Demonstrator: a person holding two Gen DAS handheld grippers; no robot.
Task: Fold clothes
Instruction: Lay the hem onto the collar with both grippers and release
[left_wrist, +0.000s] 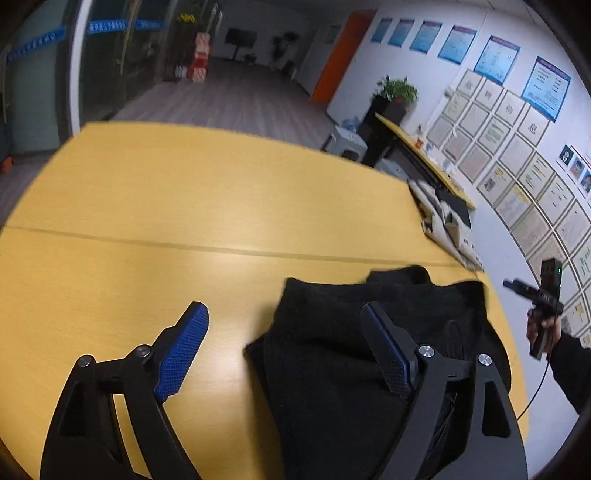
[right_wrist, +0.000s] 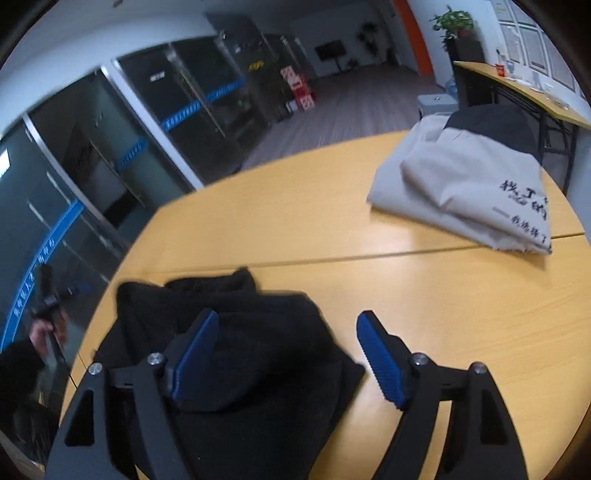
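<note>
A black garment (left_wrist: 332, 354) lies bunched on the yellow table (left_wrist: 184, 206) near its front edge; it also shows in the right wrist view (right_wrist: 258, 343). My left gripper (left_wrist: 284, 314) is open above the garment's left edge, its right finger over the cloth, its left finger over bare table. My right gripper (right_wrist: 288, 325) is open above the garment's right edge, its left finger over the cloth. Neither holds anything. The right gripper also shows in the left wrist view (left_wrist: 517, 286), held in a hand at the far right.
A folded grey garment with black print (right_wrist: 472, 188) lies at the table's far right, seen also in the left wrist view (left_wrist: 443, 221). A seam (right_wrist: 369, 256) runs across the table. Beyond are a side desk (right_wrist: 517, 88), a plant and glass doors.
</note>
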